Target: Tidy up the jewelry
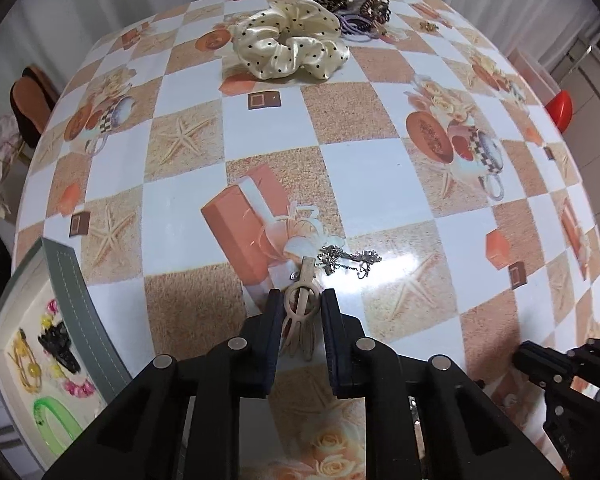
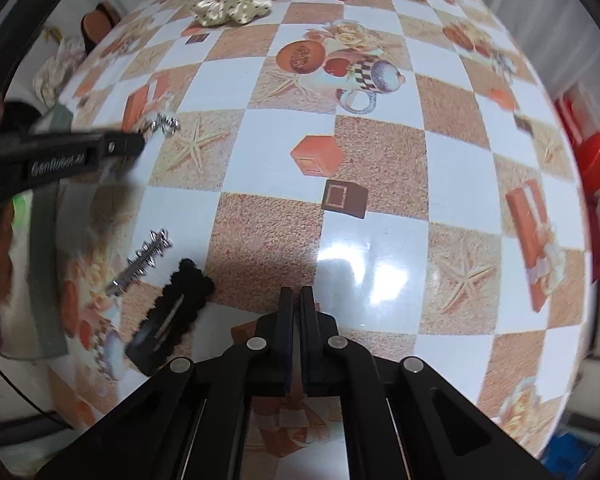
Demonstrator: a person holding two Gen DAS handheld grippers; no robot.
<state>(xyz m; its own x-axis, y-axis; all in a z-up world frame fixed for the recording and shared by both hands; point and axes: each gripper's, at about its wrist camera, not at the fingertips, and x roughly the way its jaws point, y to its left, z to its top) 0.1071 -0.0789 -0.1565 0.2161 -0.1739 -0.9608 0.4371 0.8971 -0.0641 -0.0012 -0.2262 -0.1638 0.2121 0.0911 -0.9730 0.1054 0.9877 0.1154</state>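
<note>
Left gripper (image 1: 301, 307) grasps a beige hair clip (image 1: 299, 312) above the tabletop (image 1: 380, 168); right gripper (image 2: 296, 300), fingers clenched, holds nothing; tray (image 1: 74, 300) partly filled, scrunchie (image 1: 290, 42), silver clip (image 2: 140, 266) and black clip (image 2: 172, 312) remaining.

Open tablecloth (image 2: 380, 168) ahead; black clip (image 2: 172, 312) and silver clip (image 2: 140, 266) crowd the left.

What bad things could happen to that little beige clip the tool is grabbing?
The left tool pinches the beige hair clip only by its sides, so it might slip out on the way to the jewelry box. The silver chain lies right at the clip's tip and could snag and get dragged along. The right tool is shut and holds nothing.
</note>
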